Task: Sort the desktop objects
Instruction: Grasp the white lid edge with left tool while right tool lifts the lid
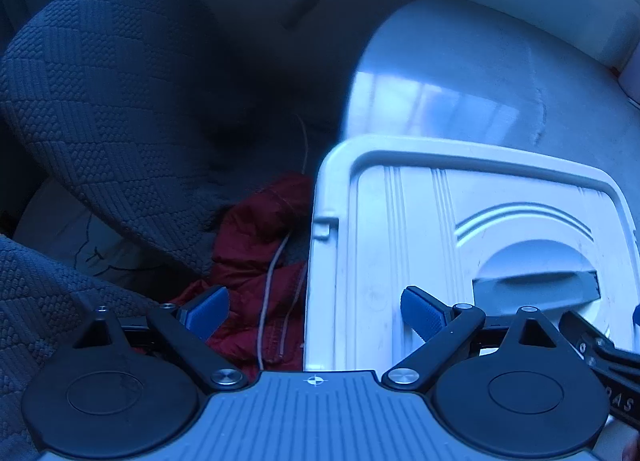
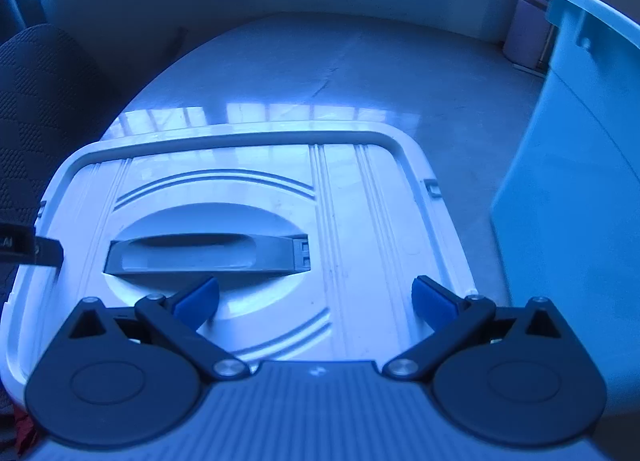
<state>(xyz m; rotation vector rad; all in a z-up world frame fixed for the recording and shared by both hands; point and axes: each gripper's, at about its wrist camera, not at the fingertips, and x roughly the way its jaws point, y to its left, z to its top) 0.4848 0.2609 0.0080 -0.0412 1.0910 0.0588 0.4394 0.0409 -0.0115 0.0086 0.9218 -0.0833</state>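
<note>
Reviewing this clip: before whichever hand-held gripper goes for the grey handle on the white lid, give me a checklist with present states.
1. Left hand-held gripper open, nothing between its pads: ok.
2. Right hand-held gripper open, nothing between its pads: ok.
3. Grey handle lying flat in the recess of the white lid, unobstructed: ok.
4. Lid fully on the table: cannot tell; its left edge looks to sit at or past the table's edge, above the red cloth.
5. Right gripper centred on the handle: not ok; the handle lies left of its gap.
6. Blue bin apart from the lid: ok.
</note>
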